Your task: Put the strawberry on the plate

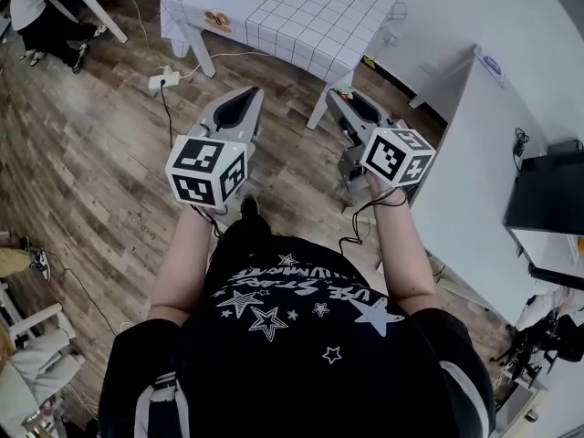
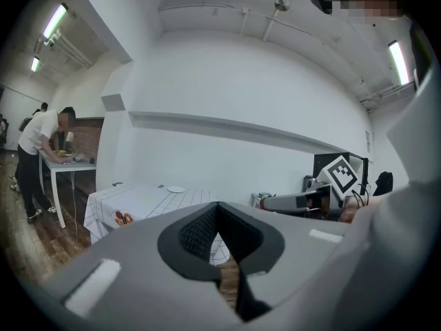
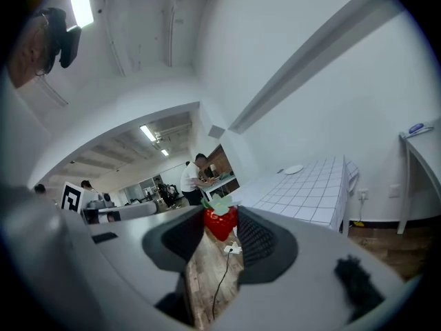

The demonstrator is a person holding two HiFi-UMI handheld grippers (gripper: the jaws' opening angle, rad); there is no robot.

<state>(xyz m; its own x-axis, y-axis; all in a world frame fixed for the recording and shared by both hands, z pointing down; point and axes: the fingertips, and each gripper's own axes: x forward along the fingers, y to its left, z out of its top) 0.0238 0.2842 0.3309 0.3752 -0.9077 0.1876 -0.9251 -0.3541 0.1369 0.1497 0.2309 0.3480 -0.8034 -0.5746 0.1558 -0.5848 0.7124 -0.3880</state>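
Now, strawberry [image 3: 220, 224] tight between the tips of the right tongs [image 3: 221, 216] — left tongs [image 2: 218, 207] fully together.

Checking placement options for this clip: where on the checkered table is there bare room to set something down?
Nearly all of the table is bare: the gridded middle between the orange items at one corner and the white plate toward the far side. Only that corner looks cluttered.

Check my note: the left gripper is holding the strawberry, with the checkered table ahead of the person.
Wrong gripper: the right gripper view shows the strawberry clamped in the right gripper. The left gripper is shut and empty. The checkered table is ahead.
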